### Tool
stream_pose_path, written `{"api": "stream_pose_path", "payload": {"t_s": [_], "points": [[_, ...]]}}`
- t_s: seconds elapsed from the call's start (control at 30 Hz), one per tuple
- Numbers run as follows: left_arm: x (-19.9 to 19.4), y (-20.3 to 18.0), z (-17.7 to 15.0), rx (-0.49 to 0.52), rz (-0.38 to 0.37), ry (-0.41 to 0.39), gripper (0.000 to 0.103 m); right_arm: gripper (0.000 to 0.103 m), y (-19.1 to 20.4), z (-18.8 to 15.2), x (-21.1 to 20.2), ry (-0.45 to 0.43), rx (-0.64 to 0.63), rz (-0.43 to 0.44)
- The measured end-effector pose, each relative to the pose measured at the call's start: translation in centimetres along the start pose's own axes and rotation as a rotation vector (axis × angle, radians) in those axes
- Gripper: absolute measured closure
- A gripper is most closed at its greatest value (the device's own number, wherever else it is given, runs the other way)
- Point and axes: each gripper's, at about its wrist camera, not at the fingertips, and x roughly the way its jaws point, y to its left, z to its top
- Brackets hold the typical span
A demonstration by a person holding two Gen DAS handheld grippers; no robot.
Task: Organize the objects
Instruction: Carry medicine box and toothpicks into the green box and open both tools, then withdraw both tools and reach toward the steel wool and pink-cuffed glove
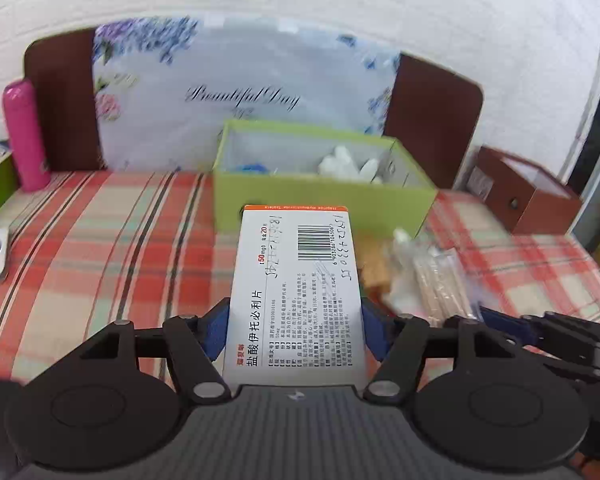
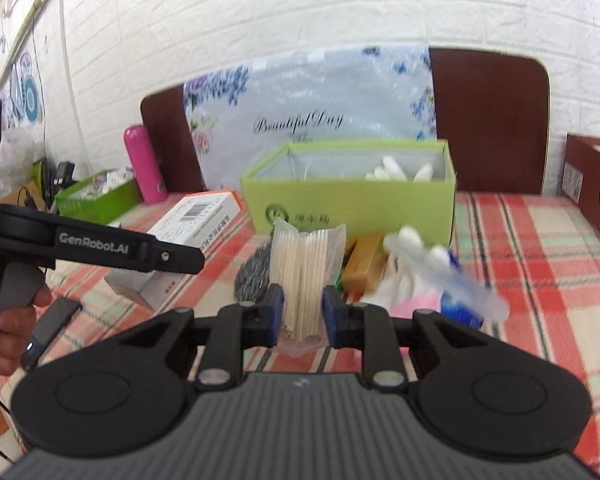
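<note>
Medicine box (image 1: 296, 292) clamped in my left gripper (image 1: 296, 328), just before the green box (image 1: 324, 200); my right gripper (image 2: 300, 316) pinches the swab bag (image 2: 304, 276) beside it.

A lived-in home room: a white brick-pattern wall (image 2: 300, 8), a plaid tablecloth (image 1: 100, 240), a dark brown chair back (image 2: 488, 120) at the table's far edge, and a pink flask (image 1: 24, 136) near its far left corner.
</note>
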Motion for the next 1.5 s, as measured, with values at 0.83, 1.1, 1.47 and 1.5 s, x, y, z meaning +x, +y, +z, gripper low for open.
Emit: {"api": "stream_pose_path", "payload": {"t_s": [0.83,1.1,1.47,1.5], "points": [[16.7,-1.7,14.8,-0.063,-0.063,-0.034,0.035,0.082,-8.8,11.3,15.8,-0.062,-0.082,-0.158],[19.3,-1.0,13.6,-0.02,0.0,-0.033,0.015,0.024,-9.4,9.2,19.2,-0.047,-0.155,-0.179],[13.1,-0.6,11.5,-0.065,0.058,-0.052,0.015,0.0,-7.1,9.1,12.6,-0.161,-0.187,-0.191],[12.3,-0.9,11.2,-0.069,0.077,-0.041,0.015,0.0,-6.8,9.2,11.6,-0.17,-0.176,-0.191]]}}
